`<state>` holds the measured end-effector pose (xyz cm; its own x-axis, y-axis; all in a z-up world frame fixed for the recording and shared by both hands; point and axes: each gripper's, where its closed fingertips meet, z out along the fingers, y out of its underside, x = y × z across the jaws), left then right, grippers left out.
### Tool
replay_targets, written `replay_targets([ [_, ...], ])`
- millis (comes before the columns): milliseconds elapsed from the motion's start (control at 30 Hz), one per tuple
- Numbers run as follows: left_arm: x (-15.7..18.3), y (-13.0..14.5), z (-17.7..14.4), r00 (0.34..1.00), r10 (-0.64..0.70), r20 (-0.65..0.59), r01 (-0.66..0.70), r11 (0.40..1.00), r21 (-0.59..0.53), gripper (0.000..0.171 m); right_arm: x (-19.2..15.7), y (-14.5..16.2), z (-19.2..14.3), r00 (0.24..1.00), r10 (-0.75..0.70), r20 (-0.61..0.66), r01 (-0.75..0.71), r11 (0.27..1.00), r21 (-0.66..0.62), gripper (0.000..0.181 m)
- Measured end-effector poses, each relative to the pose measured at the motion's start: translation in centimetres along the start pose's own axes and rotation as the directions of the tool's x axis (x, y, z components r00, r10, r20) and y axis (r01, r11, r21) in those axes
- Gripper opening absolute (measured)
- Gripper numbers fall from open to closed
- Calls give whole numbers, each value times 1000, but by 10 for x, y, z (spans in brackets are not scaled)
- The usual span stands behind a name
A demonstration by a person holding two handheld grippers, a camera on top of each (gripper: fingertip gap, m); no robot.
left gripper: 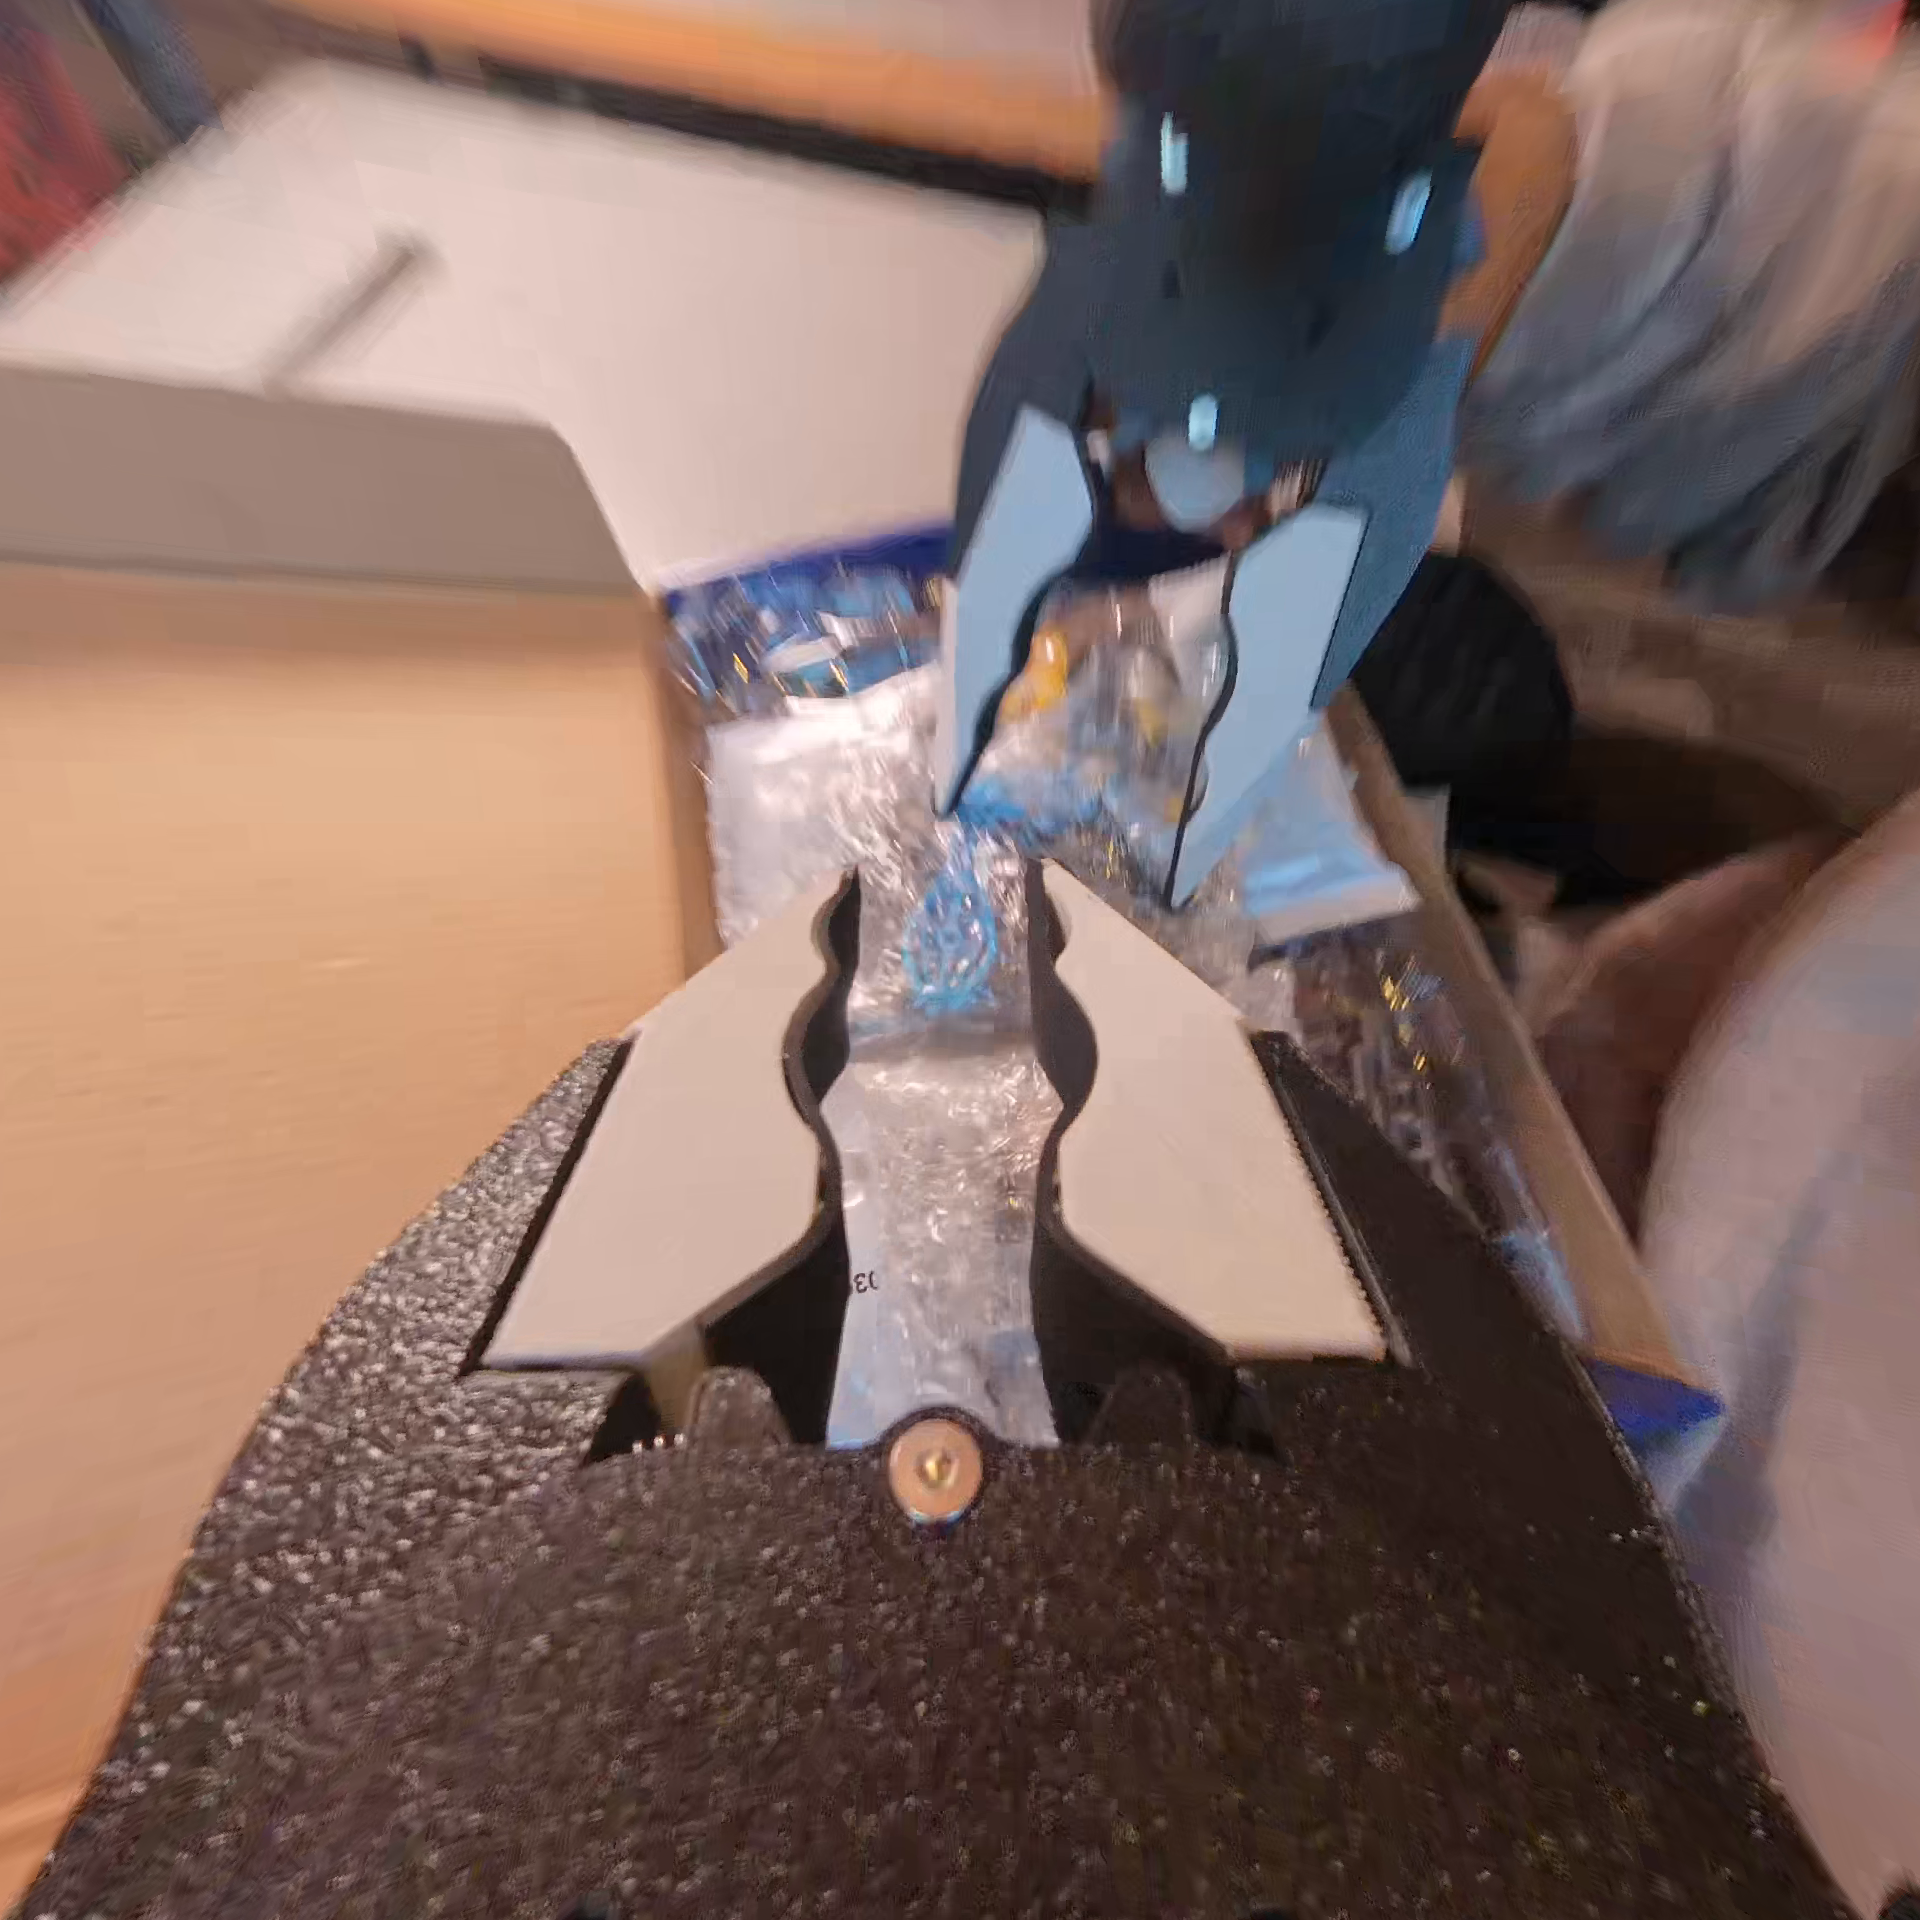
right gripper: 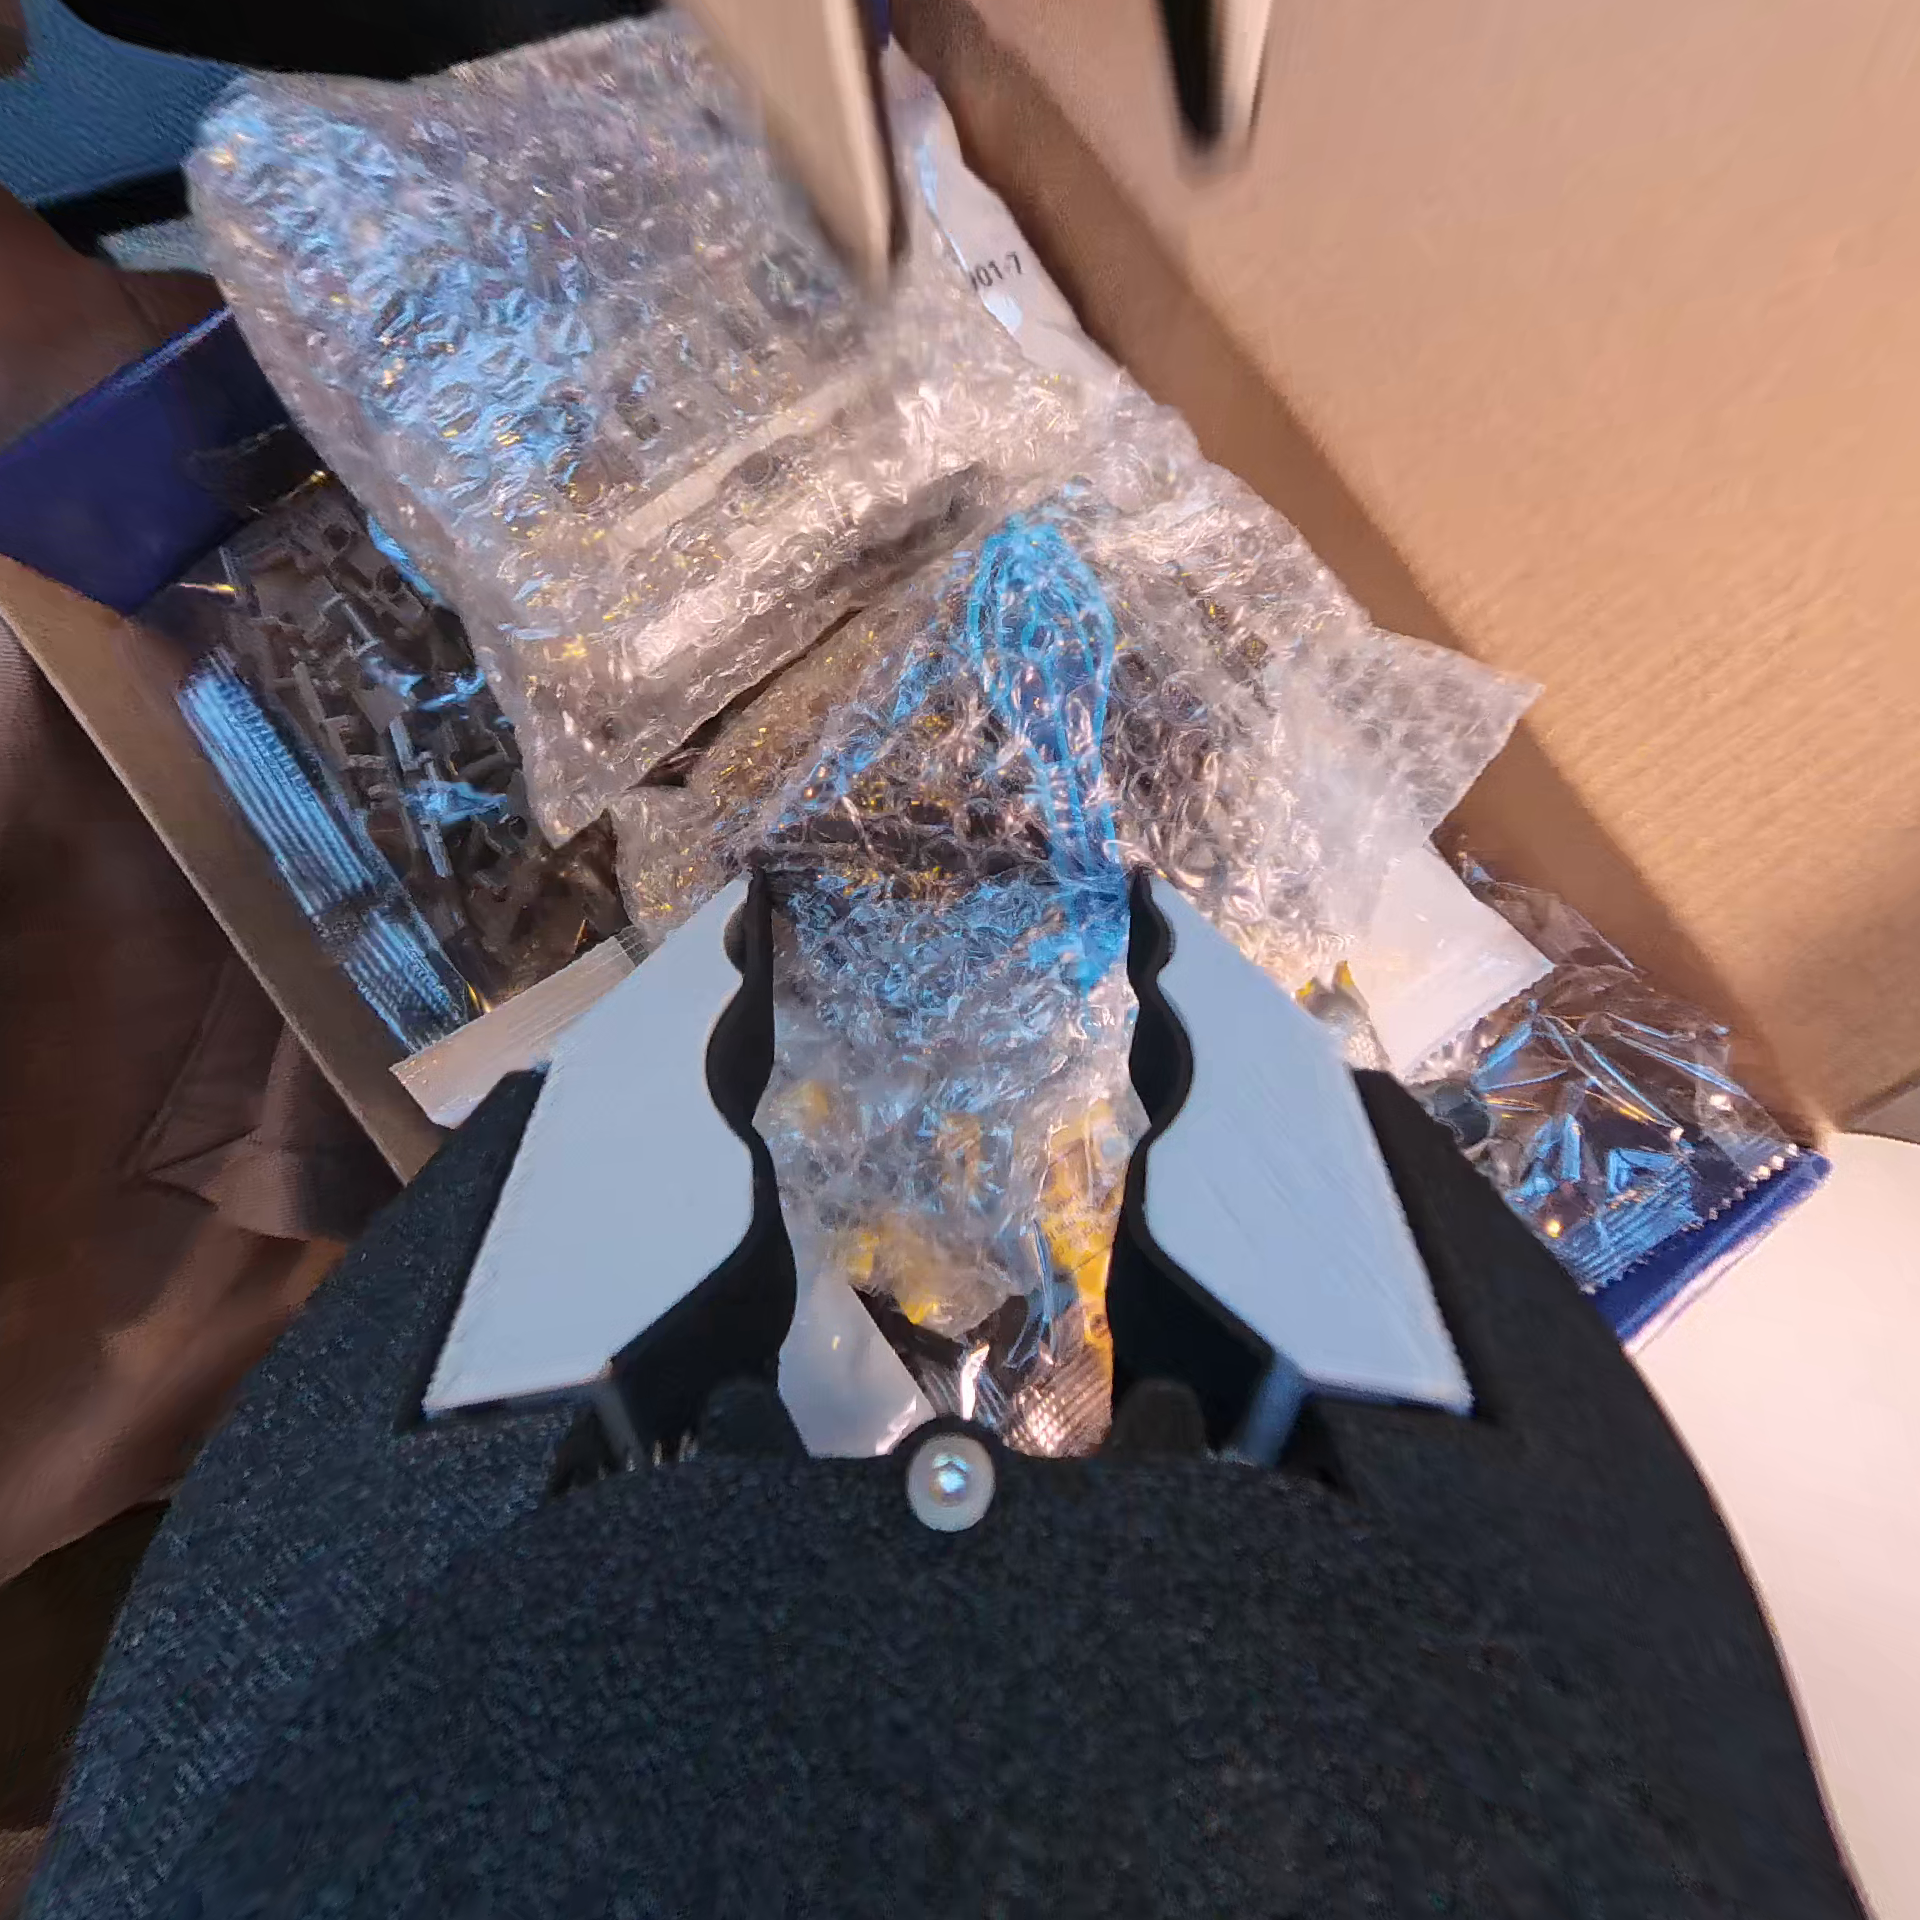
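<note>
A bubble-wrap packet with a blue coiled cable inside [right gripper: 1039, 665] lies on top of other packets in an open cardboard box [right gripper: 1507, 468]. My right gripper [right gripper: 953, 888] is open, its jaws either side of this packet's near end, just above it. My left gripper [left gripper: 943, 878] is open too, with the same packet [left gripper: 951, 935] showing between its jaws from the other side. In the left wrist view the right gripper [left gripper: 1065, 847] points down at the packet, tips almost meeting mine. The left gripper's fingers [right gripper: 831, 156] show blurred at the top of the right wrist view.
A second large bubble-wrap packet [right gripper: 540, 416] lies beside it, with clear bags of dark parts [right gripper: 353, 727] and a foil bag [right gripper: 1621, 1081]. A tall box flap [left gripper: 312, 935] stands on the left. A white surface [left gripper: 623, 312] lies behind. A sleeve [left gripper: 1787, 1299] is at the right. About 9 centimeters separates my left fingertips from my right.
</note>
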<state>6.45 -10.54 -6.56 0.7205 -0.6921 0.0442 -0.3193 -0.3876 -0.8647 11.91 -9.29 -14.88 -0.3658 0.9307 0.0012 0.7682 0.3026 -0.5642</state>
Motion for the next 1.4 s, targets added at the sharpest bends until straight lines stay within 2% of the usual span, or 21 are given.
replay_targets([
  [67,-26,-22,-67,985,-83,148,49,974,220,29,0,-12,-16,1000,15,-14,-12,991,136,73],
  [100,-48,-19,-103,956,-154,251,75,951,299,29,2,-20,-32,999,52,-17,-46,970,241,74],
  [133,-73,-4,-138,905,-239,353,111,931,347,30,6,-27,-49,996,92,-23,-78,937,340,73],
  [167,-99,21,-166,835,-324,444,168,919,355,34,11,-30,-68,992,122,-43,-92,899,428,73],
  [233,-138,91,-200,684,-461,565,350,888,299,48,22,-29,-99,978,173,-115,-80,826,559,71],
  [267,-147,121,-203,640,-506,578,437,859,268,55,25,-27,-110,971,193,-142,-69,792,607,69],
  [333,-149,156,-188,634,-530,563,515,832,204,60,26,-25,-122,959,229,-166,-57,729,682,64],
  [400,-142,181,-161,696,-426,579,494,868,46,67,21,-24,-124,954,246,-172,-46,688,724,62],
  [467,-146,204,-144,738,-248,627,414,901,-130,66,16,-22,-122,949,247,-198,-23,678,734,60],
  [533,-158,220,-137,760,-80,645,316,912,-260,57,13,-20,-121,938,247,-242,9,683,731,58],
  [600,-163,232,-134,790,60,610,228,895,-383,45,9,-17,-121,934,249,-256,20,679,734,55],
  [633,-159,230,-130,818,80,570,187,900,-394,28,8,-16,-122,934,254,-253,17,672,740,54],
  [700,-154,233,-128,848,124,516,144,882,-449,15,6,-14,-124,933,266,-242,10,653,757,51],
  [767,-154,236,-132,831,262,490,59,835,-547,0,5,-12,-126,931,285,-230,-1,629,777,47],
  [833,-147,239,-135,823,323,467,32,795,-606,0,5,-12,-127,926,306,-220,-10,602,798,45],
  [967,-124,236,-148,825,298,480,37,820,-572,0,1,-15,-127,929,314,-196,-18,568,823,43],
  [1067,-110,225,-161,822,191,537,105,875,-472,0,-1,-19,-127,935,297,-194,-9,568,823,41],
  [1133,-115,218,-166,789,-5,615,257,911,-322,0,-2,-25,-127,943,278,-181,-7,561,828,41],
  [1200,-127,206,-163,721,-232,653,386,917,-101,0,-3,-31,-126,949,261,-175,-1,558,830,41],
  [1300,-149,200,-156,613,-423,667,499,862,88,44,-9,-36,-126,949,235,-212,41,573,818,41],
  [1400,-172,210,-142,525,-486,699,574,809,131,76,-15,-33,-125,948,217,-234,63,591,804,41],
])
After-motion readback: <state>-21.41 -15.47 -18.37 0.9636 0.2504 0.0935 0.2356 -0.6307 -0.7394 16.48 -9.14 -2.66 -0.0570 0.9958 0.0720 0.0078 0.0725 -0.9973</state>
